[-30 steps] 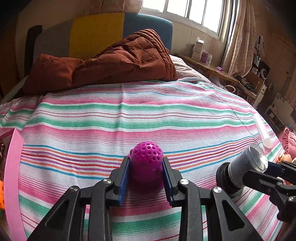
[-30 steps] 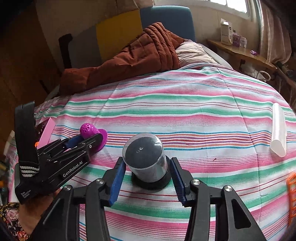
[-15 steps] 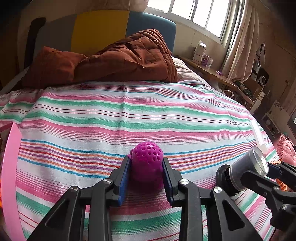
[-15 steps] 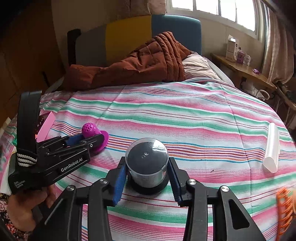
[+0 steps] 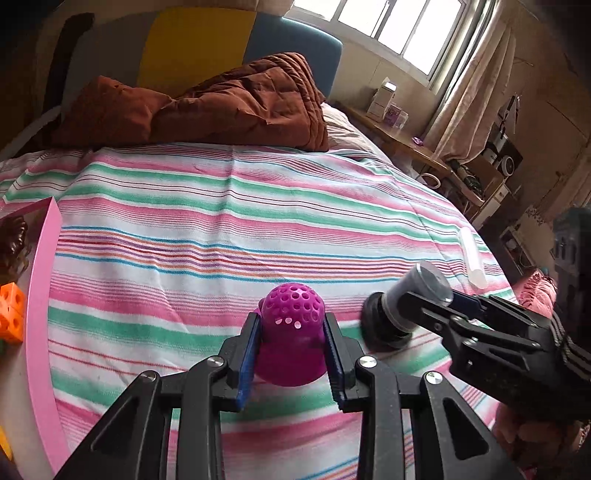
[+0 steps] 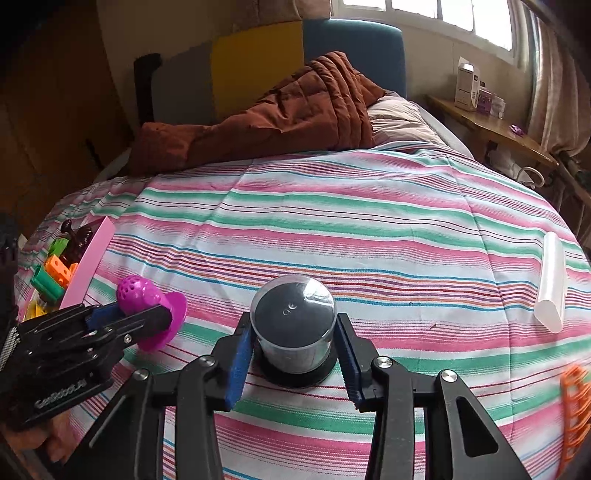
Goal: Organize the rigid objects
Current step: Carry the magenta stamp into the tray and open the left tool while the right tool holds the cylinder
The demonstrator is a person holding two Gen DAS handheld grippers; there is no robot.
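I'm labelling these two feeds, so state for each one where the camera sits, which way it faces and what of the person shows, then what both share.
Left wrist: sits on the left hand-held gripper, looks forward and down over the striped bedspread toward the headboard; its pads clamp the purple perforated toy; fingers show bottom right.
Right wrist: sits on the right hand-held gripper, same heading; its pads flank the clear-domed canister; a hand shows lower left.
Shared: both toys, both grippers, pink tray, brown quilt.

Daylit window [image 5: 391, 29] above a striped bed [image 5: 258, 206], wooden shelf [image 6: 495, 129] alongside
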